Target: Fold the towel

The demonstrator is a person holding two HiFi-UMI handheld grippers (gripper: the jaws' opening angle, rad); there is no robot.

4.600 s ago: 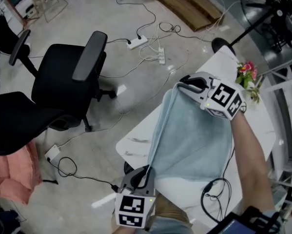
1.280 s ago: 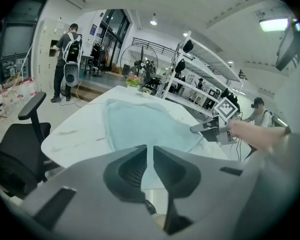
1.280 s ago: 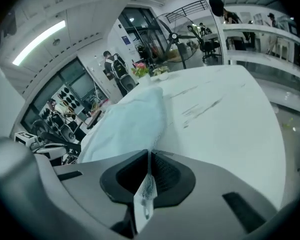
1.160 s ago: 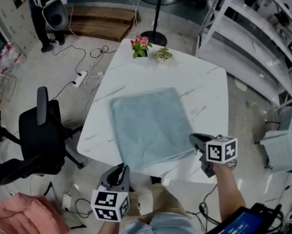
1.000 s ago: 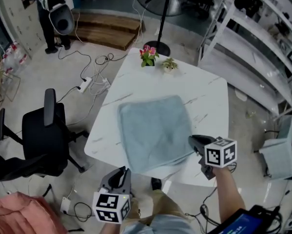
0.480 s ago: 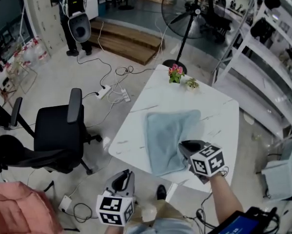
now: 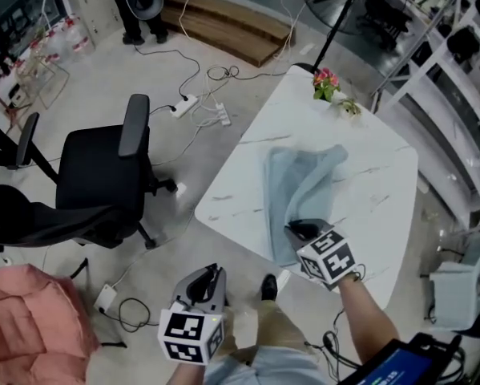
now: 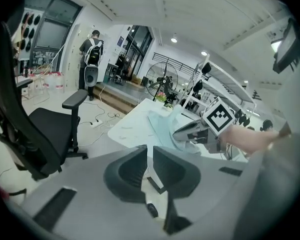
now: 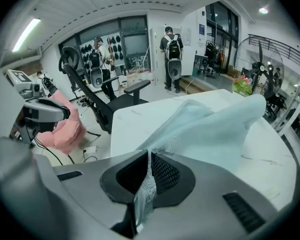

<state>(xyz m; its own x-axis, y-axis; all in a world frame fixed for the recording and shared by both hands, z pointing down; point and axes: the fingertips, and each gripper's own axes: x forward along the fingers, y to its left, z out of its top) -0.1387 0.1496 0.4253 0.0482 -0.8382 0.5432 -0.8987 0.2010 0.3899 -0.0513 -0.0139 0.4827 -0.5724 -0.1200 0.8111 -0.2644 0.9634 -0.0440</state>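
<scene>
A light blue towel (image 7: 302,179) lies bunched on the white marble table (image 7: 372,195), with one side lifted into a ridge. My right gripper (image 7: 292,228) is at the towel's near end, shut on a corner; the right gripper view shows the cloth (image 9: 215,134) pinched between the jaws of that gripper (image 9: 148,156). My left gripper (image 7: 210,273) hangs over the floor, off the table's near corner. In its own view the left gripper (image 8: 150,151) has its jaws nearly together with nothing between them, and it looks at the towel (image 8: 162,124) and the right gripper (image 8: 178,133).
A black office chair (image 7: 103,175) stands left of the table. Power strips and cables (image 7: 199,107) lie on the floor beyond it. A flower pot (image 7: 326,83) sits on the table's far corner. A pink cloth (image 7: 23,319) is at bottom left. A person with a backpack (image 9: 170,46) stands far off.
The towel lay flat a second ago; now my right gripper has dragged its near corner across, bunching and lifting it. My left gripper stays off the table, empty. The head view has swung.
</scene>
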